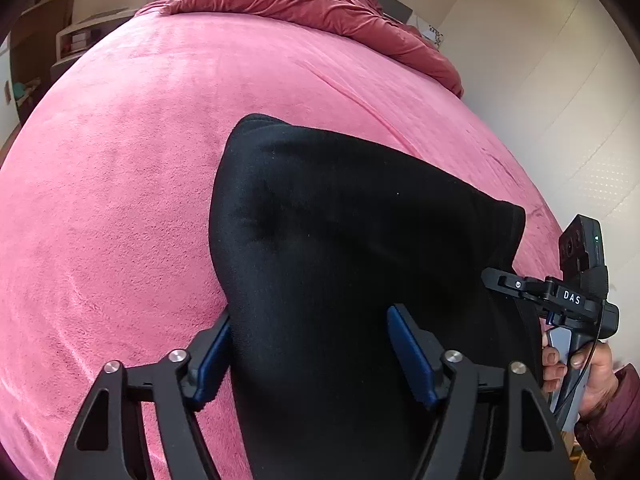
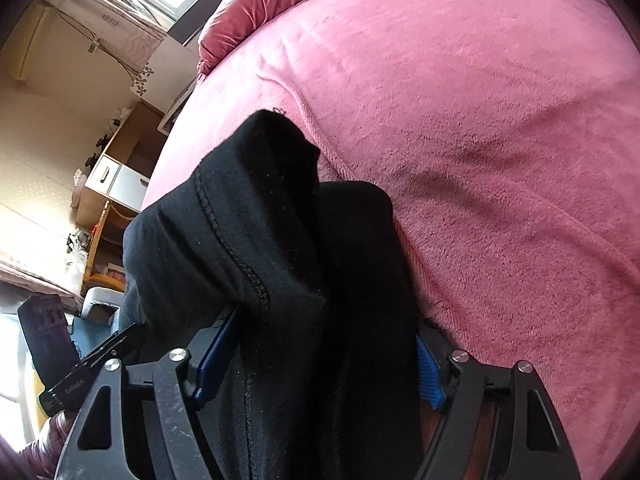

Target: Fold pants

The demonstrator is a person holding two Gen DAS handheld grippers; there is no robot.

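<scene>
Lying between left claw (image 1: 310,354) pads, black pants (image 1: 340,220), pink blanket (image 1: 120,180) beneath

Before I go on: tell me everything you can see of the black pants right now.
The black pants are soft knit fabric, bunched and doubled over on the pink blanket. The right wrist view shows a stitched seam running down one fold. Cloth lies between the fingers of both the left tongs and the right tongs, which stand wide. Whether the pads press on it I cannot tell. Waistband and cuffs cannot be told apart.
</scene>
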